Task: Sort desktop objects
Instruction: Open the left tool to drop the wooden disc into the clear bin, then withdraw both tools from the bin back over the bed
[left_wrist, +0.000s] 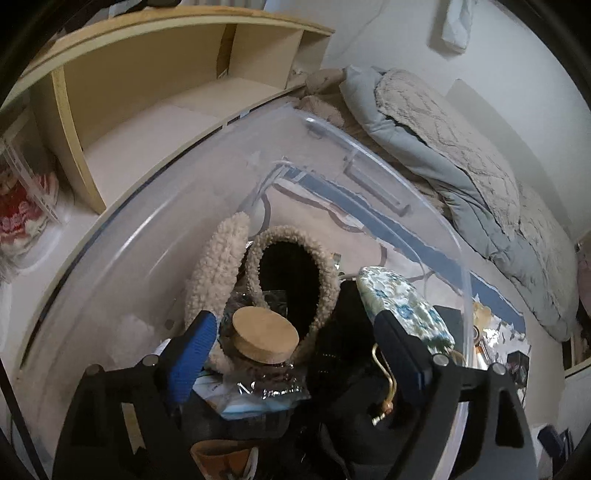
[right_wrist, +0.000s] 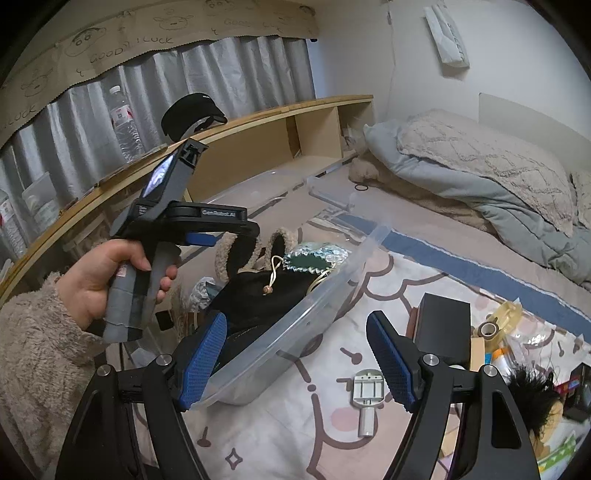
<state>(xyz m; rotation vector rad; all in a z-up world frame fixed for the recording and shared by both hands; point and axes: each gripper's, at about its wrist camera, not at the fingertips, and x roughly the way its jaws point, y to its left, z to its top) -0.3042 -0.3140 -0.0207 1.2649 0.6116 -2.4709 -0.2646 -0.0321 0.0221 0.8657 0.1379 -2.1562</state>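
Left wrist view: close over the clear bin (left_wrist: 436, 221), tilted steeply down between the left gripper (left_wrist: 295, 354) fingers onto its contents. Right wrist view: farther back, angled down past the right gripper (right_wrist: 299, 360) toward the bed cover (right_wrist: 295, 435). Shared: bin, wooden shelf (right_wrist: 258, 144), grey quilt (left_wrist: 461, 206).

A: What is the left gripper (right_wrist: 207, 238) looking like?
B: Black frame, grey taped handle, white lettering on top, a phone-like screen glowing on its mount. The hand (right_wrist: 107, 280) is wearing a fuzzy beige sleeve (right_wrist: 37, 354).
A: And the right gripper (right_wrist: 297, 356)?
B: Black arms showing silver screws, and its fingers (right_wrist: 203, 358) are wearing ribbed blue pads.
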